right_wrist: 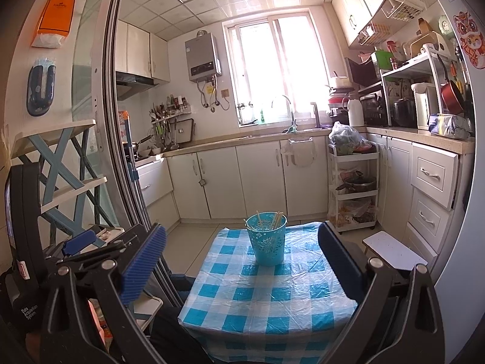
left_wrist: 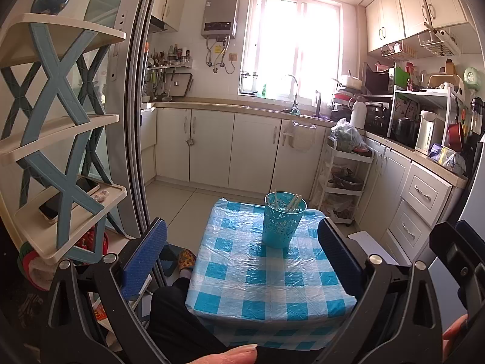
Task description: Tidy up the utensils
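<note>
Waiting with both claws wide apart, holding nothing.
Pale chopsticks (right_wrist: 277, 219) stand in the blue plastic cup (right_wrist: 266, 239) near the desk's (right_wrist: 242, 309) far edge; reach slowly.

Bright window (left_wrist: 292, 47) above cream cabinets (left_wrist: 212, 148), pale tiled floor (left_wrist: 178, 200), white tiled walls.

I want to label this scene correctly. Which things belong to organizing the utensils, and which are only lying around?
Belongs to the job:
- chopsticks
- teal holder
- checkered table

Only lying around:
- phone on shelf
- slipper
- white stool
- rolling cart
</note>
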The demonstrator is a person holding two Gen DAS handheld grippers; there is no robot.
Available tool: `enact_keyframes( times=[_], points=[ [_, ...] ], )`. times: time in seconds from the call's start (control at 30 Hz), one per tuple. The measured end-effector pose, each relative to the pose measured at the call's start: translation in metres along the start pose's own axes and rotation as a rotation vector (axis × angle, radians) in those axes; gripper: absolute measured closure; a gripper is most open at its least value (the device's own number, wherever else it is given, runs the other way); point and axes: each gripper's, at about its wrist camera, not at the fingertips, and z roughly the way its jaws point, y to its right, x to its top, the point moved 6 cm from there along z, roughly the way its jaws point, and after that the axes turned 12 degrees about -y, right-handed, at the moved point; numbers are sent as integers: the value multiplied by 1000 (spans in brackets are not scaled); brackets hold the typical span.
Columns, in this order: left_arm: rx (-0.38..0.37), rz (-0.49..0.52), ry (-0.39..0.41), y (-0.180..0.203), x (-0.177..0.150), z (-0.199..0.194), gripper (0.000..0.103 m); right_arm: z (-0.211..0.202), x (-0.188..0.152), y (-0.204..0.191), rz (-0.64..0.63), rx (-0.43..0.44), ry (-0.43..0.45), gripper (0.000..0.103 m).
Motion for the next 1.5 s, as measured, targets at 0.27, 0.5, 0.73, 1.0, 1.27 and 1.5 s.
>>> enact_keyframes(
  times=[0.27, 0.5, 0.73, 1.0, 1.27, 1.5],
  points=[
    [-1, 0, 3, 1, 0, -1, 7, -3, 0, 0, -6, -3, 10, 7],
    [-1, -1, 4, 1, 0, -2, 7, -3, 0, -1, -7, -3, 11, 7],
    [1, -1, 5, 1, 0, -2, 7, -3, -1, -2, -7, -4, 11, 7],
    [1, -1, 5, 1, -1, -2, 7, -3, -1, -2, -7, -4, 11, 7],
    [1, 0, 7, 1, -1, -3, 7, -4, -1, -3, -8, -4, 10, 7],
    [1, -2, 7, 1, -1, -2, 7, -4, -1, -3, -8, -4, 11, 7]
  ],
)
